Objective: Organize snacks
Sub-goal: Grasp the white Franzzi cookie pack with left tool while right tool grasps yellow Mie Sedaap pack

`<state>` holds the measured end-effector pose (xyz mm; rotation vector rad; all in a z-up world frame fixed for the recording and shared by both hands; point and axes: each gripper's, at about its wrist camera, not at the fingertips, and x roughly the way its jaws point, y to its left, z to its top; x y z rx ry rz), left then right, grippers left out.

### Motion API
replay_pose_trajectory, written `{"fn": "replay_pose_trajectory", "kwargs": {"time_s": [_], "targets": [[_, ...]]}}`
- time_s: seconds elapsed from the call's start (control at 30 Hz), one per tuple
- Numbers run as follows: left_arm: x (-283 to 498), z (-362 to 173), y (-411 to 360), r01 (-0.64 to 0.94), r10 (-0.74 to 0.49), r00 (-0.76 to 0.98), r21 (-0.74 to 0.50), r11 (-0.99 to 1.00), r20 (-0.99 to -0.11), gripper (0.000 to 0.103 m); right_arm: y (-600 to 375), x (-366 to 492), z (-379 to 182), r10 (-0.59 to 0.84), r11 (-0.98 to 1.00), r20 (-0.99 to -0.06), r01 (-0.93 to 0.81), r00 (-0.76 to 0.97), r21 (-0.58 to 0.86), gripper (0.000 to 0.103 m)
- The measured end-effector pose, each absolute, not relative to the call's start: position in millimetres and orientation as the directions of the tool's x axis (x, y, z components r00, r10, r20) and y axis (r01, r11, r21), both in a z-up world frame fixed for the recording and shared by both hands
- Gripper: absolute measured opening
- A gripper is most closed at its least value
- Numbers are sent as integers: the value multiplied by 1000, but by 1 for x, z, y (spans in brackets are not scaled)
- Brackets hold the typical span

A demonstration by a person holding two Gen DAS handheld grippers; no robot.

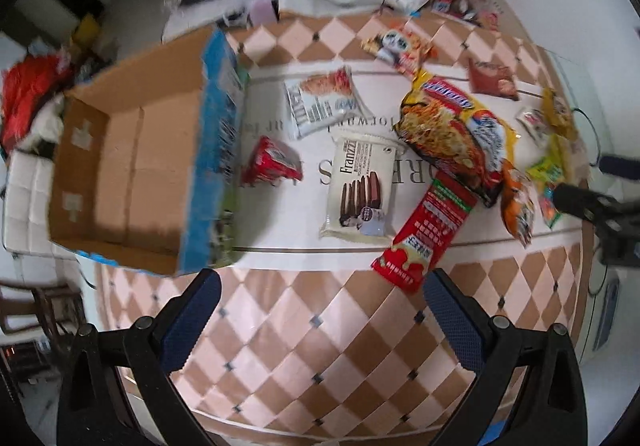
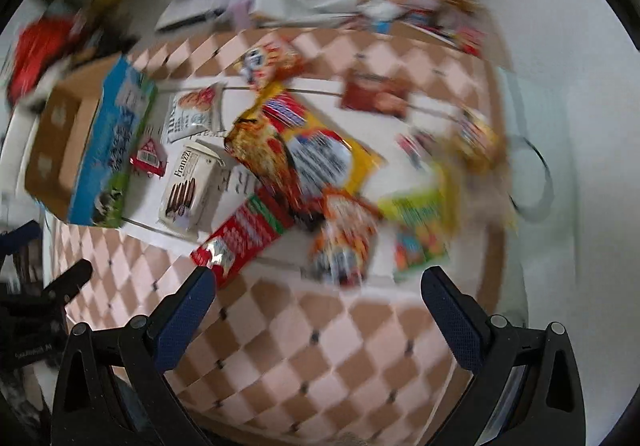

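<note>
from the left wrist camera, the left tongs [image 1: 320,294] hang over the checkered border of the counter [image 1: 320,346] with their blue pads spread wide apart and nothing between them. the cardboard box [image 1: 132,174] sits at ten o'clock, open side up, its blue printed wall facing the snacks, its long axis running roughly from seven to one o'clock; its near corner pokes past the counter's edge. the franzzi wafer pack [image 1: 360,186] lies flat at twelve o'clock, long axis nearly straight away from the tongs. a long red packet [image 1: 424,234] slants from six up to one o'clock, its low end near the right pad. the big yellow noodle bag [image 1: 456,138] lies behind it, overlapping its upper end. a small red packet [image 1: 272,162] rests just beside the box, a white cracker bag [image 1: 324,102] farther back. the checkered strip in front is bare room.

from the right wrist camera, much is blurred. the right tongs [image 2: 320,294] are also spread apart, empty. the red packet's end [image 2: 216,258] lies close to the left pad. an orange snack bag [image 2: 344,242] sits at twelve o'clock, a green-yellow packet [image 2: 424,222] at one o'clock. the box [image 2: 92,150] stands at ten o'clock.
</note>
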<state>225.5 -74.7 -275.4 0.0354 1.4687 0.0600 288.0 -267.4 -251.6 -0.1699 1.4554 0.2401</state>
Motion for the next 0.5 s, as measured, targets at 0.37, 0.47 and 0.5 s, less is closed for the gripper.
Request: {"fn": "replay_pose_trajectory", "kwargs": {"time_s": [0.37,0.47,0.5], "targets": [[255,-352,-64,-133,62,-21,64,989,-998,103,-198,386,-371,58,852,-993,-514,-104,104,103],[258,-363,-64,-146,56,-41,61,987,-998,103,-180,390,-391,-3,805,-994,-590,-106,61,103],[258,-367,-65,-149,56,-48,62,987,-997,103,-176,392,-398,-21,797,-993,-602,-115,53,103]]}}
